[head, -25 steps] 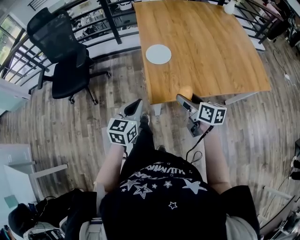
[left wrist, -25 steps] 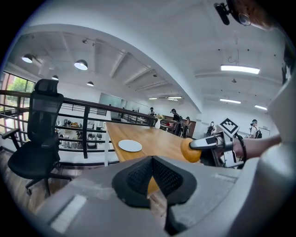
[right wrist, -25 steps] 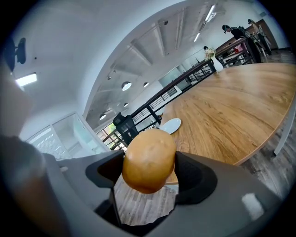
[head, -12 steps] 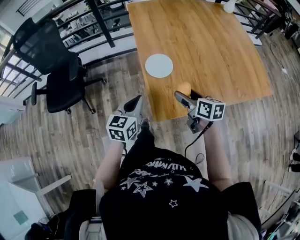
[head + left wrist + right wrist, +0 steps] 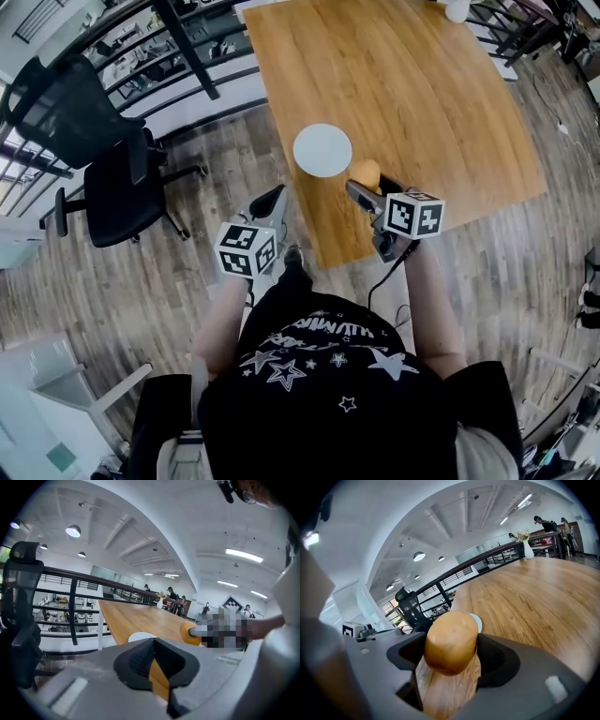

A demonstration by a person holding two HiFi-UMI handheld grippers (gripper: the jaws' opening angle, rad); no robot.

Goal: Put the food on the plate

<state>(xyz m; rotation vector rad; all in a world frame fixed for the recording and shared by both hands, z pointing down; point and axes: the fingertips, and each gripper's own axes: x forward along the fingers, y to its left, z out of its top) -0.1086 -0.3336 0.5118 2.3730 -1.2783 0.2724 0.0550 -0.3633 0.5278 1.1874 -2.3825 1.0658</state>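
Carrying of the food (image 5: 364,172) has advanced: clamped in the right gripper (image 5: 366,186), it has been brought from the near edge of the table (image 5: 422,94) to just beside the plate (image 5: 322,149), not yet over it. Release is judged close. The left gripper (image 5: 272,202) is held closed and empty, off the table.

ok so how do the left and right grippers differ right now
The right gripper has its fingers clamped on a golden-brown bread roll; the left gripper has its fingers together with nothing between them. The right gripper is over the wooden table, just beside the white plate; the left gripper is off the table's edge, above the floor. Both carry a marker cube and point towards the table.
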